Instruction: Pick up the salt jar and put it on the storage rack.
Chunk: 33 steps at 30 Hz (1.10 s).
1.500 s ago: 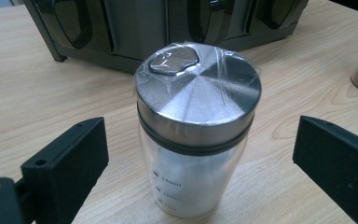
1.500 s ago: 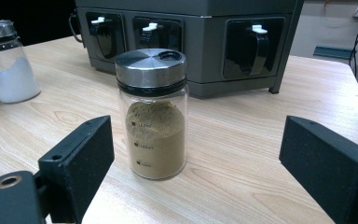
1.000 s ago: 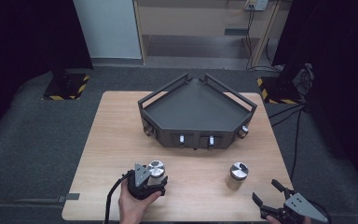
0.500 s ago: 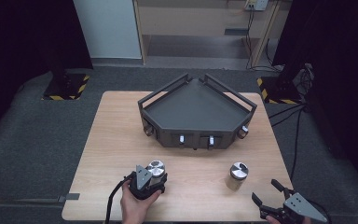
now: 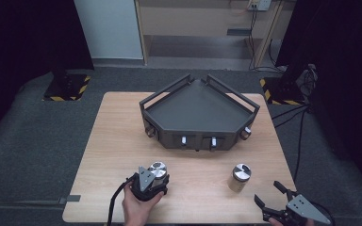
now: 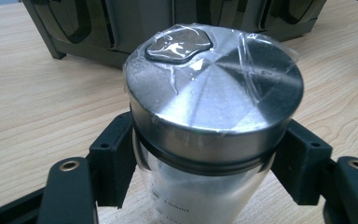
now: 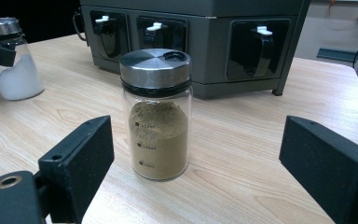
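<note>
White-powder jar [image 6: 213,116] sits clamped in left tongs [image 5: 147,181]; brown-powder jar [image 7: 156,114] stands unobstructed ahead of wide-open right tongs [image 7: 205,163].

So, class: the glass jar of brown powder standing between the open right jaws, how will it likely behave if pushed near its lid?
The brown-powder jar is tall and narrow, so it probably tips. Its smooth glass may slip. About half full, it is likely fairly light.

jars: 2, white-powder jar [image 5: 157,170] left of brown-powder jar [image 5: 240,177] | grey rack [image 5: 199,115]: 1, behind jars | grippers: 2
</note>
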### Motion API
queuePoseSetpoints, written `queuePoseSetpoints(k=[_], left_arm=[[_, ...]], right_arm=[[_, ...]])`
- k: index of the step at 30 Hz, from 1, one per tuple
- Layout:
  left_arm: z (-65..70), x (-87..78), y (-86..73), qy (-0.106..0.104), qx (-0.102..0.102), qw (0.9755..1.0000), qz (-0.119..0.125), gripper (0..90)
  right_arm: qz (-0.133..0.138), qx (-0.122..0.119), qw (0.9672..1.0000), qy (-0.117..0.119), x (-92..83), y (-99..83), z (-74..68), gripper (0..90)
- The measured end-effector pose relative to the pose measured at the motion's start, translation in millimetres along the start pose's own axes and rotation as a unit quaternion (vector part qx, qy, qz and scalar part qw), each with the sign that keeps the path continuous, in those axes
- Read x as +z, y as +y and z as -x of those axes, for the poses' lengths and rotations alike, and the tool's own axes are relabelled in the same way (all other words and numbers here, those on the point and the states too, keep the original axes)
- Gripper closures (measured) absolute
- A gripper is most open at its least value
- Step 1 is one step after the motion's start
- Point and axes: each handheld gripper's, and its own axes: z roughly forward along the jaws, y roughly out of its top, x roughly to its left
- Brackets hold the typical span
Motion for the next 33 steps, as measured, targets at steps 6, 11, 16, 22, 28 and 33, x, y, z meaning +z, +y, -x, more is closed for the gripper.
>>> queuePoseSetpoints(k=[6,11,16,22,28,33], left_arm=[[1.4,-8.0,1.1,-0.002,0.005,0.9999,0.014,30.2],[5.7,-17.5,0.7,-0.012,0.012,0.9994,0.03,30.2],[5.1,-20.5,0.3,-0.01,0.002,0.9996,0.028,30.2],[3.5,-26.0,0.2,-0.009,-0.008,0.9992,0.039,30.2],[8.5,-38.0,0.3,-0.004,0.009,0.9972,0.074,30.2],[12.3,-43.6,3.9,-0.005,0.017,0.9953,0.095,30.2]], right_arm=[[0.001,0.0,1.0,0.001,-0.2,-0.1,0.7,10.2],[0.003,0.0,1.0,-0.002,-0.7,-0.3,1.3,10.1],[0.004,0.0,1.0,-0.003,-1.4,-0.2,1.9,10.2],[0.004,0.0,1.0,-0.003,-1.3,-0.3,2.0,10.1],[0.003,0.0,1.0,-0.001,-0.6,-0.3,1.9,10.2],[0.002,0.0,1.0,-0.001,-0.3,-0.3,2.2,10.1]])
